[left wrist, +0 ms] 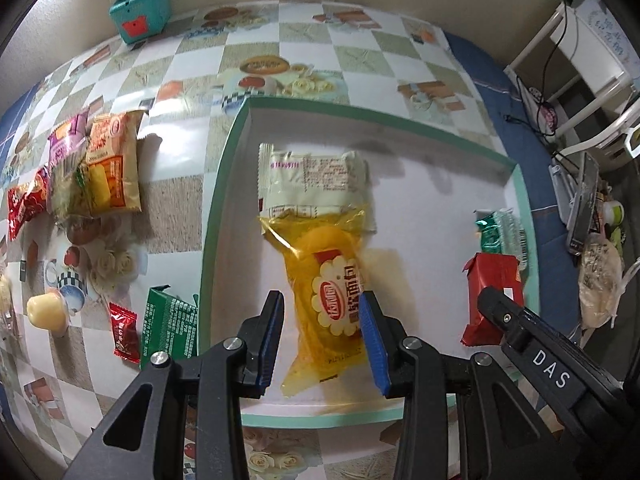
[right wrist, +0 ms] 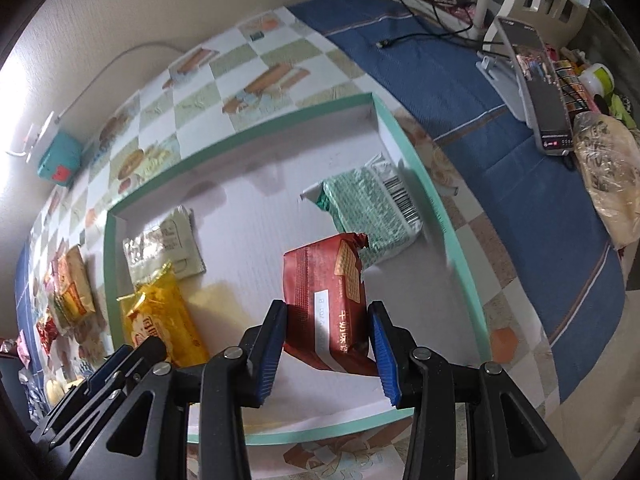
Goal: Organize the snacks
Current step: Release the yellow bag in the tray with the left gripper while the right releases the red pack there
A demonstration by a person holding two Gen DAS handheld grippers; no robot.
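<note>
A white box with a teal rim (left wrist: pixel 216 200) (right wrist: pixel 440 208) lies on the checked tablecloth. My left gripper (left wrist: pixel 322 340) points down into it, shut on a yellow bread packet (left wrist: pixel 328 272) that hangs just over the box floor. A white packet (left wrist: pixel 312 176) lies behind it in the box. My right gripper (right wrist: pixel 328 340) is shut on a red wafer packet (right wrist: pixel 324 280), also low over the box floor. A green-and-white packet (right wrist: pixel 372 208) lies by the box's right wall. Each view shows the other gripper's packet: the red one (left wrist: pixel 492 280) and the yellow one (right wrist: pixel 160 320).
Left of the box on the cloth lie a pile of snack packets (left wrist: pixel 92 168), a green packet (left wrist: pixel 172 320), a small red packet (left wrist: pixel 126 332) and a jelly cup (left wrist: pixel 46 312). A teal container (left wrist: pixel 140 12) stands at the back. A phone on a stand (right wrist: pixel 536 92) and a plastic bag (right wrist: pixel 608 168) sit to the right.
</note>
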